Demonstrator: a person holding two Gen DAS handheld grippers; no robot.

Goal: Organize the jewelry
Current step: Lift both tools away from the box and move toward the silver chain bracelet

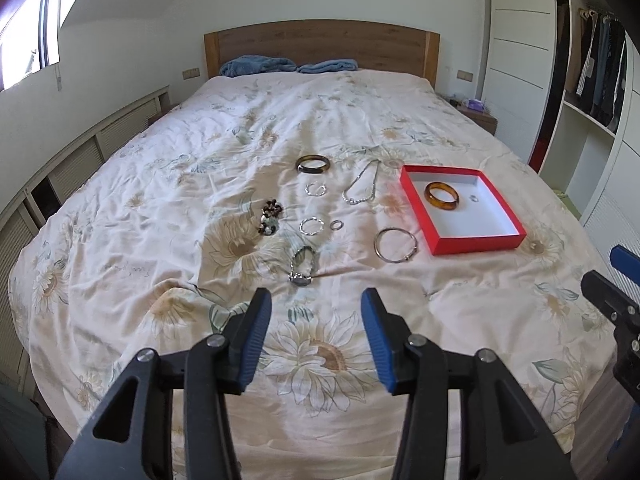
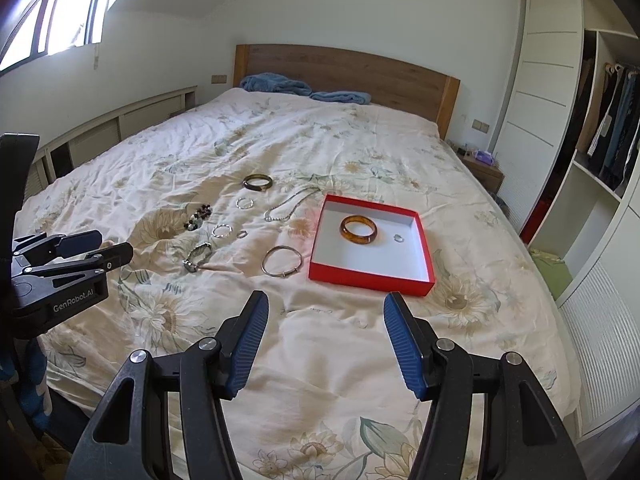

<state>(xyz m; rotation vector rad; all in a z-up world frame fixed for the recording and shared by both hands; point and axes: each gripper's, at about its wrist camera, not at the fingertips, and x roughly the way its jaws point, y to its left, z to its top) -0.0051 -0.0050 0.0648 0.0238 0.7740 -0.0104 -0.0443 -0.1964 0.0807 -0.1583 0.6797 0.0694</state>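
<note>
Two pieces sit in the red box (image 2: 370, 276) already: an amber bangle (image 2: 358, 230) and a small ring (image 2: 398, 238) beside it, apart from each other; the rest lies loose on the bedspread (image 2: 320, 360) to the box's left

Both our claws are open and empty. Left gripper (image 1: 316, 300) has its blue pads spread wide, nothing between them; right gripper (image 2: 325, 302) the same, a touch wider

We judge the next pick is the silver bangle (image 2: 281, 261), just beside the box's near-left corner. It lies ahead and slightly left of the right gripper, ahead and right of the left one (image 1: 395, 245). Right hand looks nearer, and nearer the box too, so we'd call it a right-hand job. It lies flat, a round hoop with no real long axis, clasp on the near edge; the pads would have to straddle the thin rim

For the left gripper the closest thing is the watch (image 1: 302, 268), straight ahead, band running away from us, face at the near end. Farther out: beaded bracelet (image 1: 270, 216), two thin hoops (image 1: 311, 225) (image 1: 316, 189), a little ring (image 1: 336, 224), a chain necklace (image 1: 362, 186) lying lengthwise away from us, and a dark bangle (image 1: 313, 164) farthest off

Writing: "GenRobot.AI" in white on the left gripper's body, seen from the right wrist view (image 2: 60, 264). No brand readable on the box or the jewelry; faint script on the bedspread is too small to tell
</note>
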